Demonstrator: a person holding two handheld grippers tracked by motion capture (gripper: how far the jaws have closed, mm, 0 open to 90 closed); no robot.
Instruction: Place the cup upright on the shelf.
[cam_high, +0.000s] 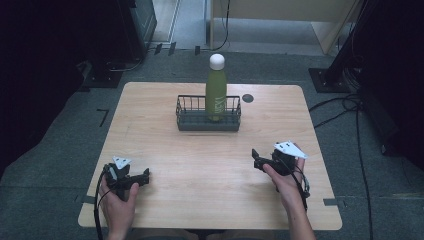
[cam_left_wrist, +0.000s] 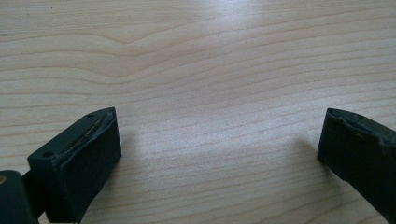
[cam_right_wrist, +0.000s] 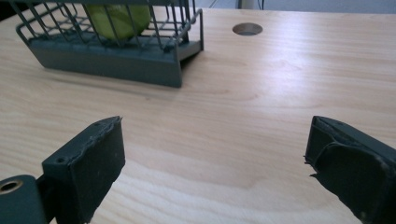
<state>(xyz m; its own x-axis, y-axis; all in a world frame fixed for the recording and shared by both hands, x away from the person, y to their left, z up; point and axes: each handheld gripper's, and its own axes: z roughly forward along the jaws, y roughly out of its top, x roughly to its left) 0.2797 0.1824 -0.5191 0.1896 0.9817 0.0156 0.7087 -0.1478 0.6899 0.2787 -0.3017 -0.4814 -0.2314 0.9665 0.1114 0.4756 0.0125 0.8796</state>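
Meanwhile, in the high view the green bottle (cam_high: 216, 92) stood upright in the wire basket (cam_high: 186, 116) at upper centre of the table (cam_high: 210, 200), well apart from both hands. Lower left, the left gripper (cam_high: 145, 176) had its jaws spread over bare wood. At right of centre, the right gripper (cam_high: 255, 157) also gaped, empty (jaws pointing toward the basket).

Just a light wood table (cam_high: 210, 165) with a round hole (cam_high: 247, 98) in the top, well ahead of the right gripper (cam_high: 256, 159). Grey carpet (cam_high: 60, 165) runs all around the table, and black cables (cam_high: 357, 130) trail over the floor off to that gripper's right.
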